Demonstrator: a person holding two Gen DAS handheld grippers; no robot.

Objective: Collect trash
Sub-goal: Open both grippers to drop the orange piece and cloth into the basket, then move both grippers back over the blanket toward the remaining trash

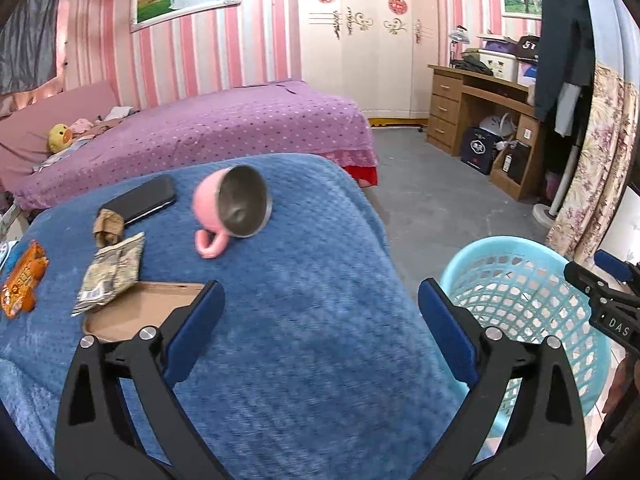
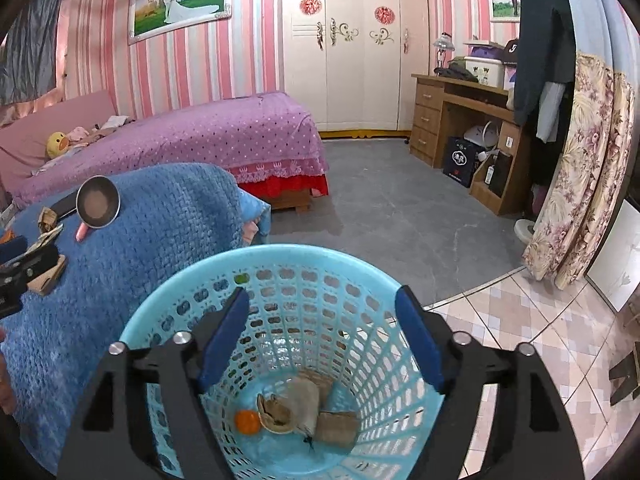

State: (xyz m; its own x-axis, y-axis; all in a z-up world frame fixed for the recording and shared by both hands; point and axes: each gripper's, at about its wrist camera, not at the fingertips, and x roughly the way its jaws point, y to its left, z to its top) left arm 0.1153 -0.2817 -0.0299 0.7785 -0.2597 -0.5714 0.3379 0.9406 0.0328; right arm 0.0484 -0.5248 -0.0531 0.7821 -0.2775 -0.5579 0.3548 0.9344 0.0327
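The left gripper (image 1: 320, 320) hangs over a blue blanket (image 1: 304, 360) that covers a raised surface, and its jaws stand wide apart with nothing between them, only the blanket under them. On this blanket several things lie to the left: an orange snack packet (image 1: 22, 284) near the edge, a crumpled brown paper (image 1: 107, 226), a flat grey-green wrapper (image 1: 112, 276) just beside it, and a shallow cardboard tray (image 1: 140, 312) that the wrapper partly overlaps. A dark phone (image 1: 142, 200) lies behind the brown paper, and a pink mug (image 1: 232, 212) lies on its side with its metal inside turned to the camera. To the right of the blanket stands a light blue basket (image 1: 532, 312) with an open lattice wall. The right gripper (image 2: 324, 336) hangs directly above this basket (image 2: 192, 304), pointing down into it, and its jaws are also open with nothing held between the blue pads (image 2: 418, 344). At the bottom of the basket lie a small orange fruit (image 2: 246, 421), a piece of brownish peel or shell (image 2: 276, 412), a pale crumpled bag (image 2: 306, 400) and a brown paper piece (image 2: 338, 426), all close together. The basket stands on the floor just beside the blanket edge, where grey carpet meets pink tiles (image 2: 520, 320). Behind is a bed with a purple cover (image 2: 224, 140).
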